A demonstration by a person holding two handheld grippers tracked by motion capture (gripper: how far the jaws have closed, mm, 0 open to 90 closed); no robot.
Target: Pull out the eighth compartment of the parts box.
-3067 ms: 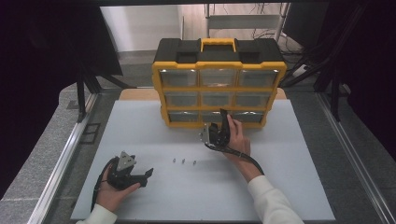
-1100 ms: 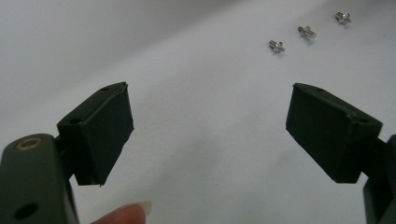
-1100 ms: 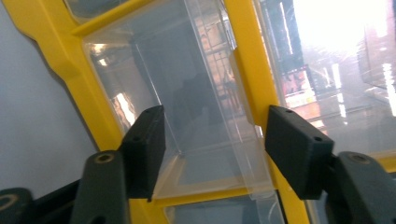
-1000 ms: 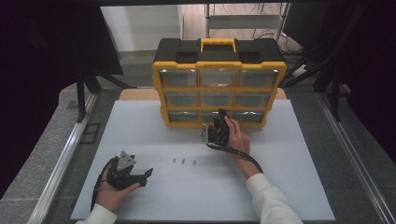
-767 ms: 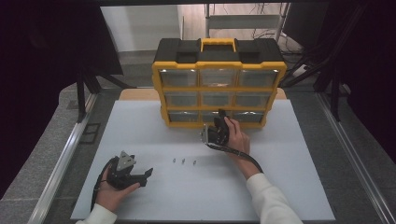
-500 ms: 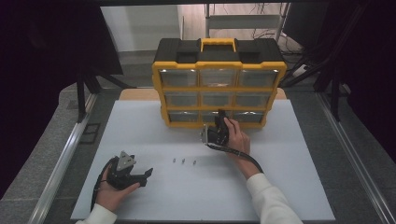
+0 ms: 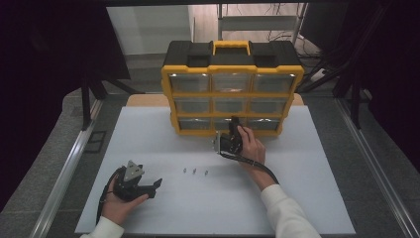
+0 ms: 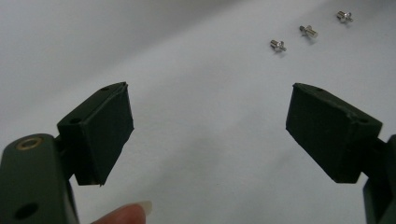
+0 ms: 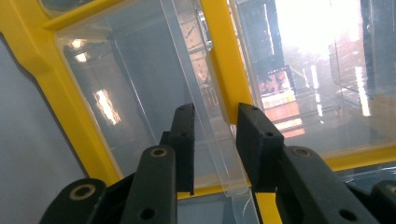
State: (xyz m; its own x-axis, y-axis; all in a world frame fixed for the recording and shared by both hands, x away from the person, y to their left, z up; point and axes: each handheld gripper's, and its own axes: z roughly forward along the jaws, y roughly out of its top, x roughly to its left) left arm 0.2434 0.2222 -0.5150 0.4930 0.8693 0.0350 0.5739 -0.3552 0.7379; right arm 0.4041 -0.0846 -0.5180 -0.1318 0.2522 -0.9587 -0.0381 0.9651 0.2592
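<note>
Two fingers (image 9: 184,140) astride drawer handle (image 9: 219,149)

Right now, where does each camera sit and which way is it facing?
High view: above the person's side, looking forward and down at the table, organizer, both hands.
Left gripper view: on the left gripper, looking along its open jaws at three screws; a fingertip shows.
Right gripper view: on the right gripper, facing a clear drawer handle between its jaws.
Shared: screws, high and left views.

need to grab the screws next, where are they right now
In the high view the three screws lie in a short row on the white table, between the left gripper and the right gripper.
</note>
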